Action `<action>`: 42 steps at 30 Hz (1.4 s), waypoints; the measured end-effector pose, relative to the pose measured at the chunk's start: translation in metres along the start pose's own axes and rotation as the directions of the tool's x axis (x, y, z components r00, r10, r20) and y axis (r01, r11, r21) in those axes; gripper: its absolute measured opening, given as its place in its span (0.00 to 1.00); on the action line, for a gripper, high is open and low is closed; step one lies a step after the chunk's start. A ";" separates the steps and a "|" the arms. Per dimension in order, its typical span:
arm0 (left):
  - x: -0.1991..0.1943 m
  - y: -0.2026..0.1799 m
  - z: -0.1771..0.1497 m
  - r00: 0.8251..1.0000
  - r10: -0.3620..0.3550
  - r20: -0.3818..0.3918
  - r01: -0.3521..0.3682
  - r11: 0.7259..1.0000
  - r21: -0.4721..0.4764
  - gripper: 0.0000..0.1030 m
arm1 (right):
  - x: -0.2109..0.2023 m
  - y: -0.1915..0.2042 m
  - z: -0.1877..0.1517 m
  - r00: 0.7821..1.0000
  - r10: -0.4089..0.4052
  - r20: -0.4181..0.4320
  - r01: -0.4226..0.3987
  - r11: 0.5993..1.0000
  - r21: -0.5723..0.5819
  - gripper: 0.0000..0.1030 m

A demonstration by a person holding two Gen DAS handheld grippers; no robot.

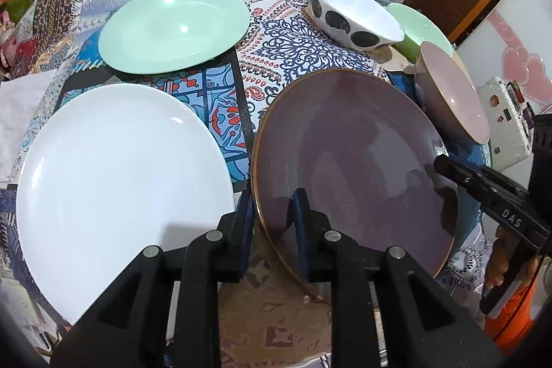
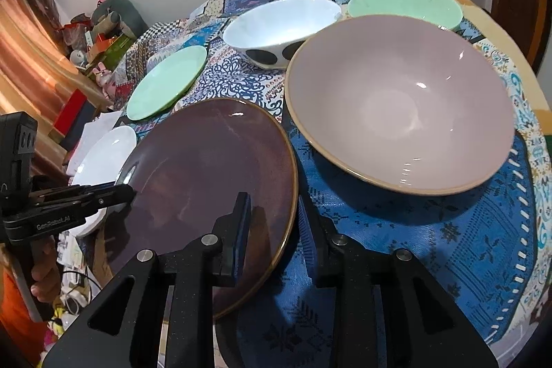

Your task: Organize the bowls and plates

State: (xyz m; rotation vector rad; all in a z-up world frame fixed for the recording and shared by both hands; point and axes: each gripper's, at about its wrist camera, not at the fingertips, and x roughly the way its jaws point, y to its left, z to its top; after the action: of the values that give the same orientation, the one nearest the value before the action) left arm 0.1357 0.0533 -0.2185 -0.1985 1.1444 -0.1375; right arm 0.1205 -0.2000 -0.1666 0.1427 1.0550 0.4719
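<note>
Both grippers pinch the purple plate [image 1: 355, 161]: left gripper [image 1: 272, 212] lower centre, right gripper [image 2: 272, 216] opposite, jaws clamped on its rim to steady its lifting.

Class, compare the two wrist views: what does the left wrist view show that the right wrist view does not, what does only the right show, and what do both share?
Only the left wrist view shows the whole white plate and a white case off the table.

Only the right wrist view shows the pink bowl from inside, plus an orange curtain.

Both show the purple plate with each gripper's jaws around its rim, the green plate, the spotted bowl and the green bowl.
</note>
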 end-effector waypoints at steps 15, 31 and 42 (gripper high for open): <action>-0.079 0.012 -0.015 0.978 0.065 0.200 -0.065 0.998 -0.006 0.47 | -0.033 0.029 0.008 0.996 0.017 0.087 -0.013 0.999 -0.047 0.36; -0.132 0.088 -0.037 0.928 0.206 0.309 -0.167 0.975 -0.146 0.75 | -0.013 0.114 0.033 0.989 0.105 0.105 -0.077 0.969 -0.234 0.61; -0.111 0.149 -0.057 0.948 0.224 0.225 -0.170 0.957 -0.237 0.77 | 0.043 0.153 0.043 0.995 0.098 -0.013 -0.098 0.946 -0.310 0.61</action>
State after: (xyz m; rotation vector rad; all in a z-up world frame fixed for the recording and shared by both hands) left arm 0.0399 0.2169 -0.1767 -0.2825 0.9196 0.1873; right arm 0.1278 -0.0399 -0.1282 -0.0846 0.9607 0.7219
